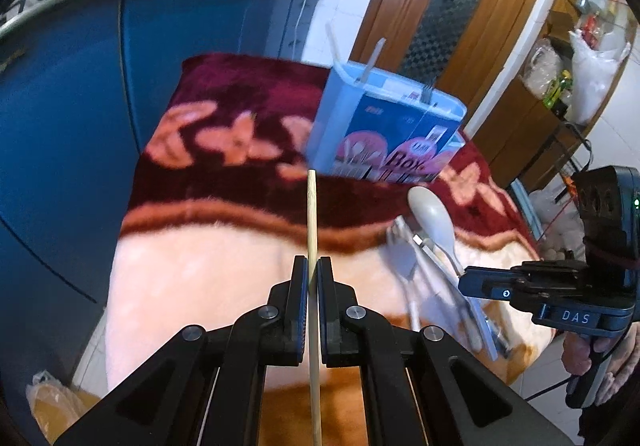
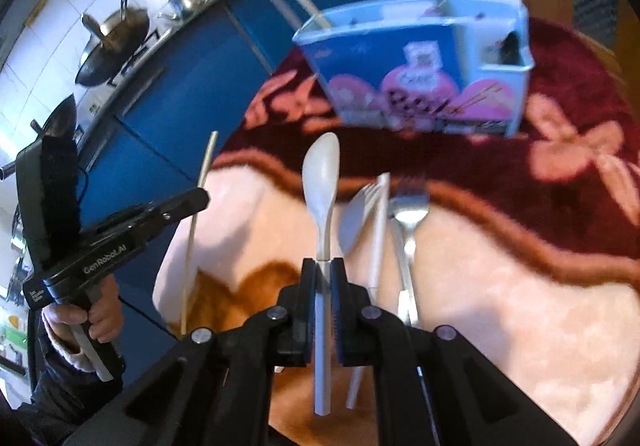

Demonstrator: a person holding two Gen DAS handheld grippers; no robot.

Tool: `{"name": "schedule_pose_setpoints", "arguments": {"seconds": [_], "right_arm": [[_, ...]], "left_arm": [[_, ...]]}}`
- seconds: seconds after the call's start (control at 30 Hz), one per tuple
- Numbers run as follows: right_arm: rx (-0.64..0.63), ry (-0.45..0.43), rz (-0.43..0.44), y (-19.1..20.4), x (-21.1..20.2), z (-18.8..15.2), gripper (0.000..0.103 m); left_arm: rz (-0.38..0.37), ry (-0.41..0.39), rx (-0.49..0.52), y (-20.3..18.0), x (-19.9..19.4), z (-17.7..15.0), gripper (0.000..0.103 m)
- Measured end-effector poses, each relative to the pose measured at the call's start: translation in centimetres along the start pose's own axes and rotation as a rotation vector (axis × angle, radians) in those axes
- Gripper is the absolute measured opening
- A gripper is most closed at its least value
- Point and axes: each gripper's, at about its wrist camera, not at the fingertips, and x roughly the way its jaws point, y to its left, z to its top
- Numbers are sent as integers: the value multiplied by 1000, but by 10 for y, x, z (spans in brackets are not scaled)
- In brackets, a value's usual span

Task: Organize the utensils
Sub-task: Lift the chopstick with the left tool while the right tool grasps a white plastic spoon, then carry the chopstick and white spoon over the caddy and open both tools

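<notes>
My left gripper (image 1: pixel 313 266) is shut on a wooden chopstick (image 1: pixel 312 213) that points up toward the blue utensil box (image 1: pixel 384 129). It also shows in the right wrist view (image 2: pixel 202 201), with the chopstick (image 2: pixel 208 157) in it. My right gripper (image 2: pixel 323 266) is shut on the handle of a white plastic spoon (image 2: pixel 321 177); its bowl points at the utensil box (image 2: pixel 416 69). The right gripper (image 1: pixel 464 280) shows at the right of the left wrist view, with the spoon (image 1: pixel 432 215). A white fork, a white stick and a metal fork (image 2: pixel 408 221) lie on the blanket.
The table is covered by a dark red and pink floral blanket (image 1: pixel 224 149). Blue cabinets (image 1: pixel 60 117) stand behind it on the left, a wooden door (image 1: pixel 452 1) behind the box. The box holds white utensils (image 2: pixel 296 5) in its left compartment.
</notes>
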Motion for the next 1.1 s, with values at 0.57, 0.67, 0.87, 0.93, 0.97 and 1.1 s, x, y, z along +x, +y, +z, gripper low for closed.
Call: {"name": "schedule_pose_setpoints", "arguments": {"seconds": [0.57, 0.67, 0.87, 0.93, 0.97, 1.1], "right_arm": [[-5, 191, -312, -68, 1, -13, 9], [-31, 196, -325, -68, 4, -6, 9], [-43, 236, -317, -75, 14, 2, 9], [-48, 219, -310, -76, 10, 1, 8], [-49, 206, -304, -76, 8, 0, 8], [-37, 92, -239, -74, -15, -4, 8]], "left_arm": [[-4, 60, 10, -19, 19, 5, 4], [4, 50, 18, -21, 16, 8, 4], [13, 35, 20, -22, 16, 14, 4], [11, 29, 21, -22, 17, 16, 4], [8, 26, 22, -23, 17, 17, 4], [-3, -2, 29, -27, 16, 25, 4]]}}
